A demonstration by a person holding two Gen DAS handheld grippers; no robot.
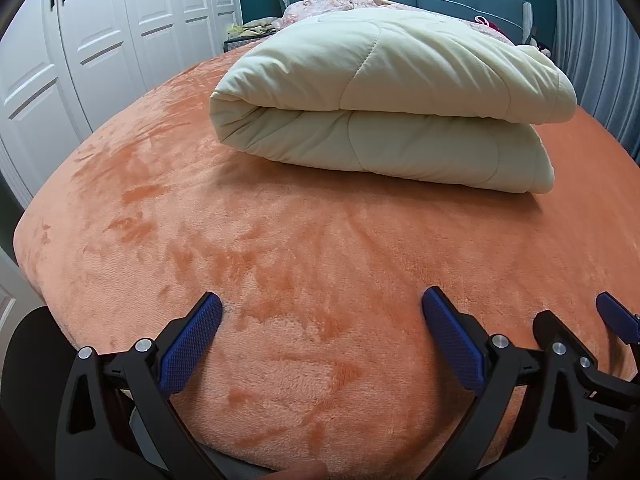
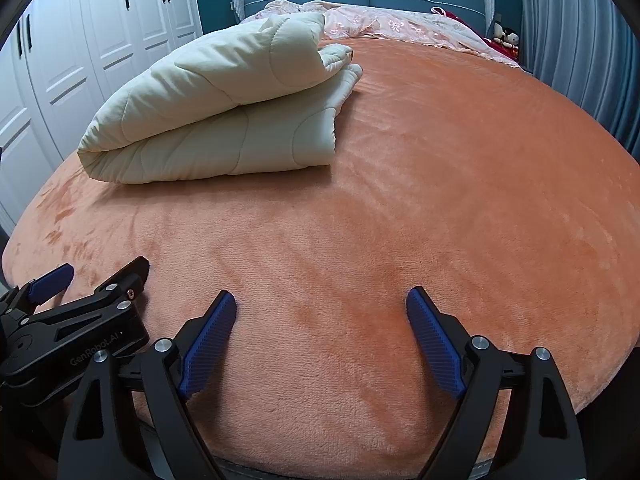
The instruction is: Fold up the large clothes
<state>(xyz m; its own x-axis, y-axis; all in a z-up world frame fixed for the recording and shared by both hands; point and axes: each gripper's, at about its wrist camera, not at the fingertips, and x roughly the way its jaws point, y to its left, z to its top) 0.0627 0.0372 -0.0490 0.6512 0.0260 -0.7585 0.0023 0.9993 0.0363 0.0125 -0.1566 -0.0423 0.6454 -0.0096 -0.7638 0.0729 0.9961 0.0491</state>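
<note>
We hold the left gripper wide and empty over the bed's near edge; the right gripper just beside it is likewise empty, jaws parted wide. The quilt lies folded toward the bed's far left side, bulky, soft, probably light; we'd take its open corners. Only the right view shows those layered ends.

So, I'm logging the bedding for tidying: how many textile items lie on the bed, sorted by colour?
Cream folded quilt: 1
Orange plush blanket: 1
Pink patterned bedding, bunched at the headboard: 1
Total: 3
</note>
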